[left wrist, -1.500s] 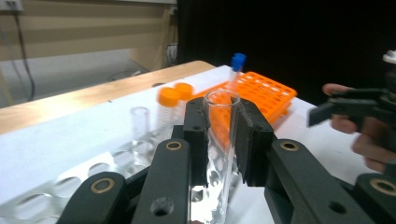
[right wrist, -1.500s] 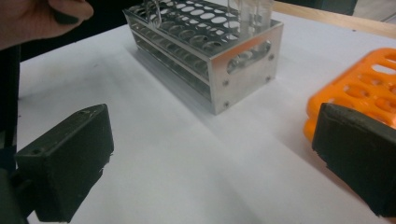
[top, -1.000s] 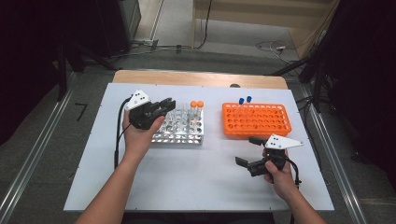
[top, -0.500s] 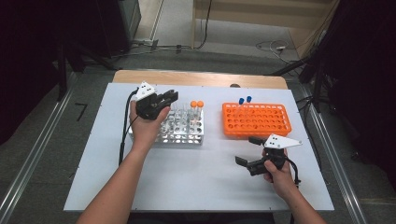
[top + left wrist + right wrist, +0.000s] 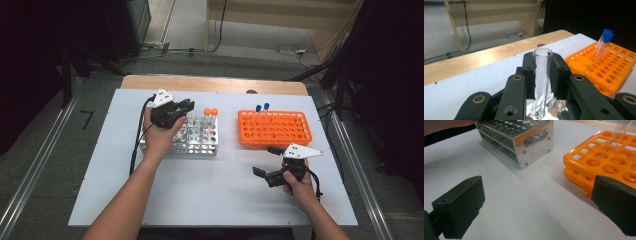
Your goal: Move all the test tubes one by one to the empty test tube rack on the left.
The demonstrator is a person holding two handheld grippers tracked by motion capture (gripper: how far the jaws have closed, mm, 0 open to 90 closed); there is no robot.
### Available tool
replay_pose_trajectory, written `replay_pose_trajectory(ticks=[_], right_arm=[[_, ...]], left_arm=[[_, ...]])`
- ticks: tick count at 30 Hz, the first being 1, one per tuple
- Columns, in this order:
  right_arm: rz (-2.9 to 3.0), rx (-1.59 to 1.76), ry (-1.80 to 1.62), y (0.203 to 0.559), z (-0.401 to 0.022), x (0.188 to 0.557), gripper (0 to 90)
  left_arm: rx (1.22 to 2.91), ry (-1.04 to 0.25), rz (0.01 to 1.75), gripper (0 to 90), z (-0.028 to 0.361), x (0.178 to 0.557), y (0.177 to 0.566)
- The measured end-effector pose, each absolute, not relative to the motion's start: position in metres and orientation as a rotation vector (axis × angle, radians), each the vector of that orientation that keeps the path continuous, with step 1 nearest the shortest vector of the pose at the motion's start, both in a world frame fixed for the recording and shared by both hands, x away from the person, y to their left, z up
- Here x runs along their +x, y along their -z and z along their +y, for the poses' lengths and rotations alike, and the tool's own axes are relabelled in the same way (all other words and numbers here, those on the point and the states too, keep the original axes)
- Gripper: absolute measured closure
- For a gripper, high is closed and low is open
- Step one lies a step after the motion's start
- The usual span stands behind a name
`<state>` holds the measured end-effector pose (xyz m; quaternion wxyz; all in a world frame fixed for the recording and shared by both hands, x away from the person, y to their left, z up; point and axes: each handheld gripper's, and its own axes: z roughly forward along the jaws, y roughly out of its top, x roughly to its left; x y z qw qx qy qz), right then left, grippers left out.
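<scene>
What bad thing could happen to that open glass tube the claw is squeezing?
The left claw pinches the uncapped clear test tube just below its rim, so a hard squeeze might crack it. The tube's lower end sits in the metal rack; tilting it could jam it or knock the orange-capped tubes nearby.

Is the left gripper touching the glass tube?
Touching. In the left gripper view, the left gripper has both black pads pressed against the clear tube, one on each side.
</scene>
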<state>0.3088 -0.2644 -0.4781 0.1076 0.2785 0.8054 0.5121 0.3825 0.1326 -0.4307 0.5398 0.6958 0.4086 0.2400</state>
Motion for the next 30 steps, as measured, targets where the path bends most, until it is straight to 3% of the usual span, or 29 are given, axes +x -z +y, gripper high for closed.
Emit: replay_pose_trajectory(ticks=[9,16,24,30], right_arm=[[2.37,0.835,-1.492,0.482,-0.266,0.312,0.0],[2.369,0.847,-1.489,0.483,-0.267,0.314,0.0],[2.336,0.889,-1.503,0.481,-0.27,0.319,0.0],[2.306,0.907,-1.486,0.473,-0.269,0.324,0.0]], left_arm=[[1.722,-0.527,1.004,75.6,0.133,0.381,0.437],[1.723,-0.484,1.034,64.6,0.137,0.378,0.435],[1.675,-0.427,1.002,33.7,0.141,0.358,0.43],[1.665,-0.385,0.932,16.8,0.14,0.333,0.43]])
